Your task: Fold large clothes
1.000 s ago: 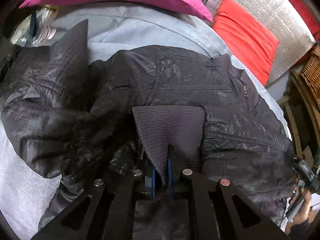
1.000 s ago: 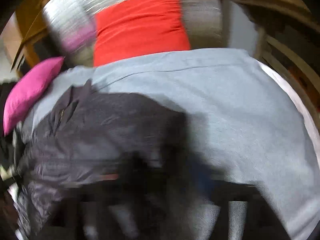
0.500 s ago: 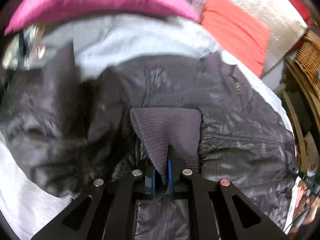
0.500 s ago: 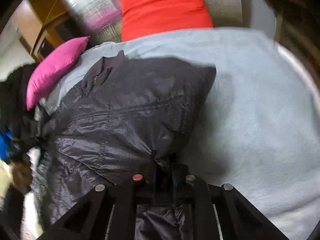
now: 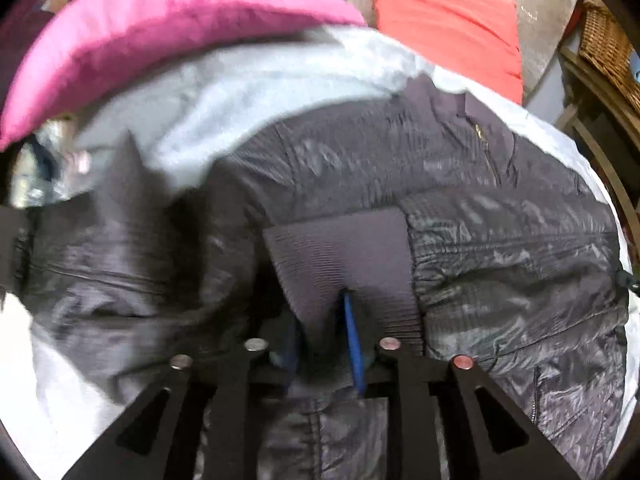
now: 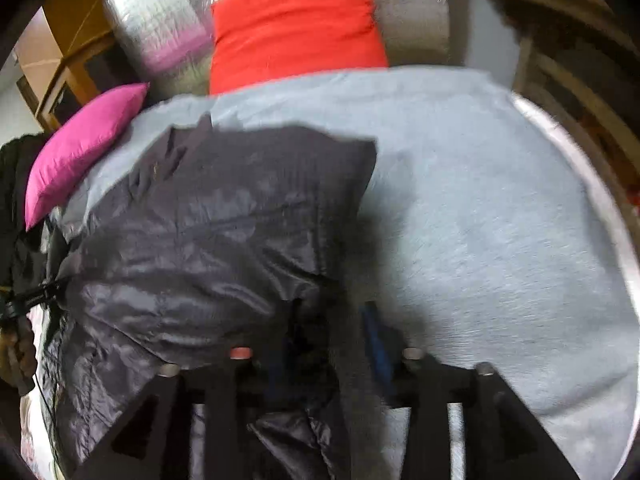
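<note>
A dark shiny padded jacket lies on a grey blanket; it also shows in the right wrist view. Its collar and gold zip point toward the far pillows. My left gripper has its jaws a little apart, with the jacket's ribbed cuff still between them. My right gripper has its jaws apart, with a fold of the jacket's edge lying between them. Both views are blurred.
A pink pillow and a red pillow lie at the far side, against a silver quilted backing. A wicker basket stands at the far right. The blanket's right part holds nothing.
Both grippers have moved the jacket toward the pillows. The jaws of both have gone from shut to partly open. The jacket's right side now lies folded over.
</note>
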A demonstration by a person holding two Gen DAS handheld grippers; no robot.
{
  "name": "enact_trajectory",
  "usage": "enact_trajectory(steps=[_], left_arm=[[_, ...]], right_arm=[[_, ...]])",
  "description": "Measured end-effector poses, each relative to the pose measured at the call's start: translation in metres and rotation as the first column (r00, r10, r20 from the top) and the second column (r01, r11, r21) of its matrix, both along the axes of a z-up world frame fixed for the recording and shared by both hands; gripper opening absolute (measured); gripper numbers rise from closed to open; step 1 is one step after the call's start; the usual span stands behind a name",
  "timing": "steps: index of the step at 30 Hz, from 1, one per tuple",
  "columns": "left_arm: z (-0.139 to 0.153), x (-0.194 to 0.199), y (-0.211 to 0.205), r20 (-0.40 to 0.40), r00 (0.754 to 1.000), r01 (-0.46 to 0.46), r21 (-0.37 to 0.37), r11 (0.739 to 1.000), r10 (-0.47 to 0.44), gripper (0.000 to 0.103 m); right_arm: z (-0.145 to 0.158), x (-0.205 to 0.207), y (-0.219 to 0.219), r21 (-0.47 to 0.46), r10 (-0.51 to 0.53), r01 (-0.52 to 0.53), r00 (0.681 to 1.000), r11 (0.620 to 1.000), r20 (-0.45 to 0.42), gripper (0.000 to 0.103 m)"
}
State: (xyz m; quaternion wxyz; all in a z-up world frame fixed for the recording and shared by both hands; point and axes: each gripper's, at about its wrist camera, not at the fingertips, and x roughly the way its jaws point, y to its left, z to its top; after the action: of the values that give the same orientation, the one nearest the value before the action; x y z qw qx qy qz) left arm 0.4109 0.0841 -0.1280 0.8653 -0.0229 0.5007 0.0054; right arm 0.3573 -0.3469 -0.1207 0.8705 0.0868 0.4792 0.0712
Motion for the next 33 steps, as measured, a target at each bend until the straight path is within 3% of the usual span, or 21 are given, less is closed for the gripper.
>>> enact_trajectory(steps=[1, 4, 7, 11, 14, 18, 19, 21, 23, 26, 29, 31, 33], left_arm=[[0.007, -0.003, 0.004, 0.022, 1.000, -0.015, 0.009, 1.000, 0.015, 0.042], [0.036, -0.019, 0.015, 0.122, 0.990, -0.074, -0.009, 0.997, 0.075, 0.060], [0.053, -0.032, 0.017, 0.178, 0.978, -0.093, -0.088, 0.992, 0.107, 0.062], [0.044, -0.034, -0.018, 0.156, 0.988, 0.008, -0.166, 0.986, 0.019, 0.062], [0.022, -0.023, -0.051, 0.115, 0.993, 0.036, -0.119, 0.992, -0.022, 0.062], [-0.028, -0.005, -0.075, -0.010, 0.999, 0.035, 0.064, 0.997, -0.035, 0.064], [-0.031, -0.008, -0.075, 0.005, 0.999, 0.045, 0.085, 0.995, -0.045, 0.067], [-0.032, -0.013, -0.086, 0.042, 0.996, 0.074, 0.200, 0.977, -0.084, 0.071], [-0.029, -0.014, -0.092, 0.042, 0.994, 0.084, 0.245, 0.966, -0.097, 0.071], [-0.010, -0.020, -0.094, 0.081, 0.991, 0.079, 0.265, 0.961, -0.104, 0.071], [0.015, -0.031, -0.094, 0.202, 0.973, 0.061, 0.246, 0.967, -0.113, 0.073], [0.016, -0.027, -0.096, 0.211, 0.971, 0.057, 0.233, 0.971, -0.108, 0.075], [0.006, -0.018, -0.095, 0.172, 0.981, 0.051, 0.205, 0.977, -0.088, 0.075]], right_arm=[[0.010, -0.005, 0.000, 0.000, -0.012, 0.012, 0.999, 1.000, 0.036, 0.071], [0.036, -0.023, 0.012, 0.032, 0.008, -0.012, 0.992, 0.999, 0.124, 0.071], [0.050, -0.033, 0.037, 0.130, 0.088, -0.110, 0.982, 0.985, 0.168, 0.071], [0.032, -0.030, 0.067, 0.231, 0.158, -0.183, 0.980, 0.956, 0.122, 0.071], [0.001, -0.020, 0.087, 0.224, 0.171, -0.181, 0.983, 0.958, 0.062, 0.071], [-0.034, -0.015, 0.090, 0.155, 0.171, -0.165, 0.985, 0.974, -0.030, 0.070], [-0.036, -0.017, 0.094, 0.121, 0.183, -0.179, 0.983, 0.976, -0.024, 0.070], [-0.036, -0.019, 0.106, 0.031, 0.212, -0.212, 0.977, 0.977, -0.020, 0.070], [-0.036, -0.021, 0.116, -0.047, 0.232, -0.233, 0.972, 0.971, -0.026, 0.070], [-0.024, -0.022, 0.121, -0.064, 0.227, -0.229, 0.973, 0.971, -0.025, 0.070], [0.008, -0.021, 0.118, -0.021, 0.218, -0.217, 0.972, 0.976, 0.083, 0.071], [0.022, -0.010, 0.115, -0.010, 0.190, -0.190, 0.973, 0.982, 0.130, 0.071], [0.024, 0.015, 0.114, 0.007, 0.153, -0.155, 0.980, 0.988, 0.126, 0.072]])
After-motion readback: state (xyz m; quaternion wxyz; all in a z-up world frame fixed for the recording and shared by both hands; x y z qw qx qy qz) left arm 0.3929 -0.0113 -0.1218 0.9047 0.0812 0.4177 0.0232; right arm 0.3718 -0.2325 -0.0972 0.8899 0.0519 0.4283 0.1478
